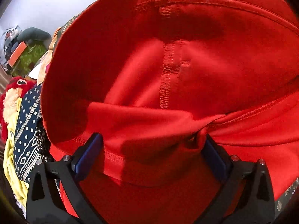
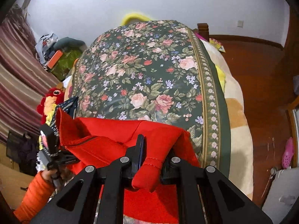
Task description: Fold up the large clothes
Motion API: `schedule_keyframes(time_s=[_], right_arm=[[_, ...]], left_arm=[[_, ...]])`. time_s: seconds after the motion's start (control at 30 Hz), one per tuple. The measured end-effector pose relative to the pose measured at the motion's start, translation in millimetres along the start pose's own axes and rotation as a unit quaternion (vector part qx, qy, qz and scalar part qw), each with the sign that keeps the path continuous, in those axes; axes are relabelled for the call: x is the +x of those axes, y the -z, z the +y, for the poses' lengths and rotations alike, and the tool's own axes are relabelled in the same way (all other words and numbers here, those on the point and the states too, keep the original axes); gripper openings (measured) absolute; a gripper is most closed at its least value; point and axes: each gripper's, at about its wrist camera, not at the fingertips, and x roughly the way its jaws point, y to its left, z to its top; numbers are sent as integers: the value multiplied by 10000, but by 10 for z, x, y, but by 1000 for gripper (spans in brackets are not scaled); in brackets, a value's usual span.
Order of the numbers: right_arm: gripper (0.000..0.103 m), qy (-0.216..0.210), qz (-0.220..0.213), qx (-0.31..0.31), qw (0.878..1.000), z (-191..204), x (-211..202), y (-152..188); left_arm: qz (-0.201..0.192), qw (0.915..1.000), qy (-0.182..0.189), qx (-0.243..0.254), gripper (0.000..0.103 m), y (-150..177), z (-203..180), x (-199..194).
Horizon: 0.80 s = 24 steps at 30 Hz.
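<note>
A large red garment fills the left wrist view, inside out with seams showing. My left gripper has its jaws wide apart, with a bunched fold of the red cloth lying between the blue pads. In the right wrist view the red garment lies at the near end of the floral bed cover. My right gripper is shut on a bunched corner of the red garment. The left gripper's body shows at the left, held by a hand in an orange sleeve.
A navy patterned cloth, a yellow cloth and a red plush toy lie at the bed's left side. A striped curtain hangs on the left. Wooden floor and a pink shoe are on the right.
</note>
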Motion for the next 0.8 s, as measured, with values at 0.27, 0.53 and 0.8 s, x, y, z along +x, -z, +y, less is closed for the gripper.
schedule_keyframes(time_s=[0.27,0.53,0.8], right_arm=[[8,1281,-421,-48,9909,-205,-524,-30],[8,1298,-1130,171,9849,-378,-1237,225],[8,1005,-400,-831,9907,289,-281,704]], left_arm=[[23,10000,-18,-85,103,1,26,38],[104,9998,103,-98,103,3,97,-81],[-378,9991,163,-82,102,189,374,-752]])
